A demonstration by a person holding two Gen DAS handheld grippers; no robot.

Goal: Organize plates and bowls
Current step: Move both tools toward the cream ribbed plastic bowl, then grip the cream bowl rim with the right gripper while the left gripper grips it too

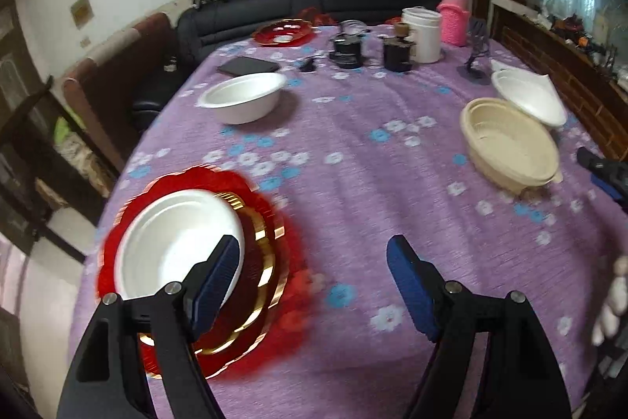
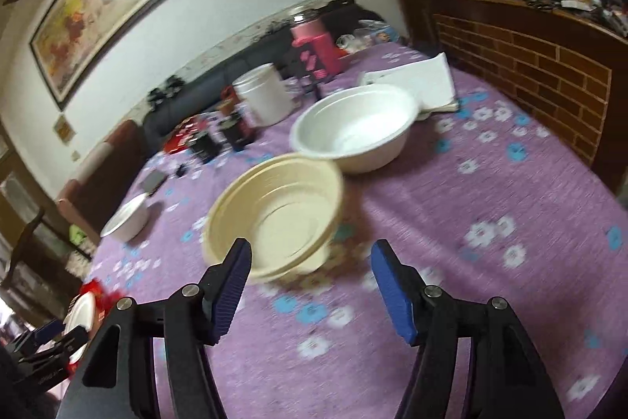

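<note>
A white plate (image 1: 172,242) lies on stacked red plates with gold rims (image 1: 271,234) at the table's near left. My left gripper (image 1: 314,262) is open and empty, its left finger over the stack's right side. A white bowl (image 1: 245,97) sits at mid left. A cream bowl (image 1: 510,140) and a white bowl (image 1: 526,97) sit at the right. In the right wrist view my right gripper (image 2: 312,266) is open and empty, just short of the cream bowl (image 2: 274,218), with the white bowl (image 2: 353,128) behind it.
At the far end stand a red glass dish (image 1: 282,32), a white canister (image 1: 422,34), a pink flask (image 1: 455,16), dark jars (image 1: 347,48) and a black flat item (image 1: 247,65). Folded white napkins (image 2: 416,81) lie beyond the white bowl. A brick ledge (image 2: 530,73) runs along the right.
</note>
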